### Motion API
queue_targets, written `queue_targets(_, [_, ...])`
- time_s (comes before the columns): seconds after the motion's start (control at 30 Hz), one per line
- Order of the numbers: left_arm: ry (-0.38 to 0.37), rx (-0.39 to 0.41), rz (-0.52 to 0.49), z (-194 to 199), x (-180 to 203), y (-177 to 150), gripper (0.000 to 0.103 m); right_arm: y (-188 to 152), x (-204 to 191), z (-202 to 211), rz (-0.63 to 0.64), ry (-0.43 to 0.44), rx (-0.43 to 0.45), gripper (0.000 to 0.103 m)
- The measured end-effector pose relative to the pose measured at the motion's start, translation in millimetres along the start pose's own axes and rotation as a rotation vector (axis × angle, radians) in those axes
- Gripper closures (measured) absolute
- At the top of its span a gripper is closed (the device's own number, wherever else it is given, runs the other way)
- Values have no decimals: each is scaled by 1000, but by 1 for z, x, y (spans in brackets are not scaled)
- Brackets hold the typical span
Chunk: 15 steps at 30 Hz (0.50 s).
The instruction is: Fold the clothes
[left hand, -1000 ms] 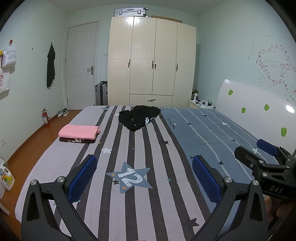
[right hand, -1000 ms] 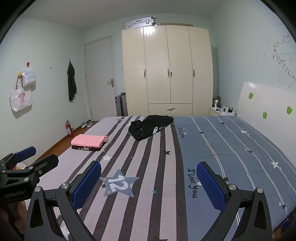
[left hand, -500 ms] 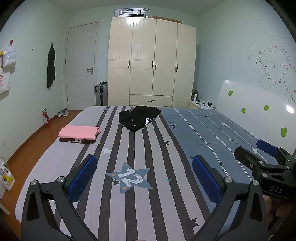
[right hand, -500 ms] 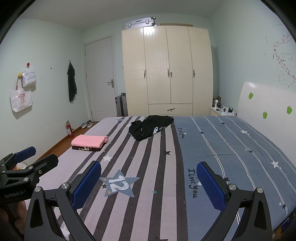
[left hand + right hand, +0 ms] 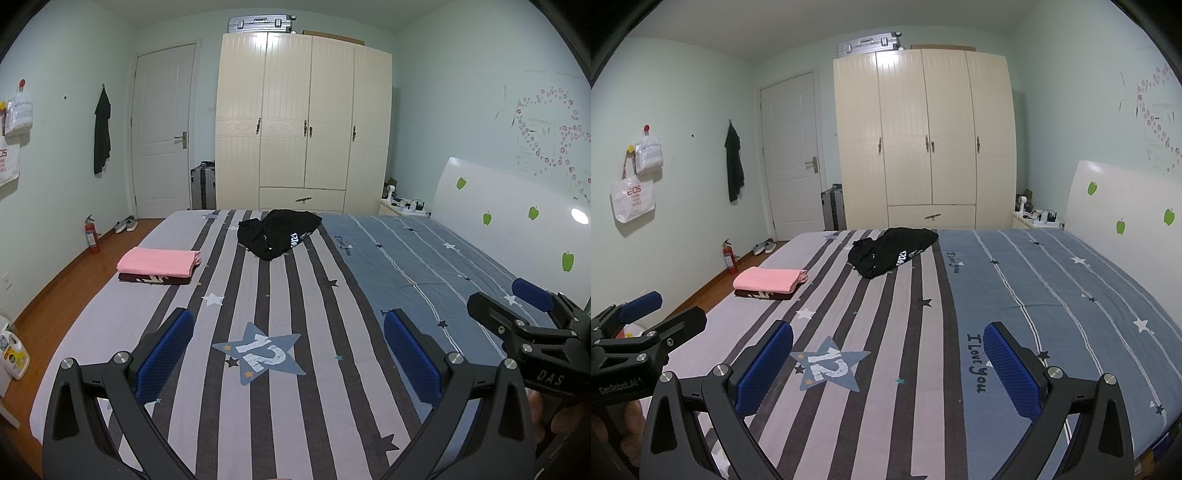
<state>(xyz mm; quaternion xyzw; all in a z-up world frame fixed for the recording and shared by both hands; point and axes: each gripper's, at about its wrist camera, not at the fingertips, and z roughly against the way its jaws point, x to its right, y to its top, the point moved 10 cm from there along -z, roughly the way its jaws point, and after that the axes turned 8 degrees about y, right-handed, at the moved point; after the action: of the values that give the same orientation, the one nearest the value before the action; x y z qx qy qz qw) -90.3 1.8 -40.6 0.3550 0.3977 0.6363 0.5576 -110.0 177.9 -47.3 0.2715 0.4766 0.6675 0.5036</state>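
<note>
The left gripper (image 5: 288,345) is held above the near end of the bed (image 5: 424,258), fingers spread wide, nothing between the blue pads (image 5: 164,356). The right gripper (image 5: 888,369) is held beside it in the same condition: fingers apart, empty. Each gripper appears at the edge of the other's view. The unfolded black garment (image 5: 279,234) lies crumpled at the far end of the bed, on the striped half just beside the seam with the blue half, well apart from both grippers. A folded pink garment (image 5: 159,260) rests on top of a folded dark red garment (image 5: 155,278) near the left edge of the bed. A star patch marked 12 (image 5: 260,352) sits on the bedding directly ahead of the grippers. A cream wardrobe (image 5: 303,125) stands beyond the bed
</note>
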Motion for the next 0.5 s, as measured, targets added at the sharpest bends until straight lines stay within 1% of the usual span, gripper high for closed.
queue_targets(0.2, [1,-2,8,-3,-1,-1,1,-2,2,-5,0,0,-3,1])
queue_targets(0.23, [-14,-5,14,-3,0,-3,1,-2,2,-6,0,-1,-5,1])
queue_targets(0.3, [-73,-16,31,-5,2,-8,1,-5,3,-9,1,-3,-9,1])
queue_targets(0.37, [-90,-10,37,-7,1,-12,1,-9,4,-13,4,-3,-13,1])
queue_targets(0.47, [-45,2,6,-22,-7,-24,1,-27,9,-42,-9,-2,-37,1])
queue_targets(0.5, [-43,-1,-2,-32,-9,-32,1,-33,11,-51,-14,-2,-45,1])
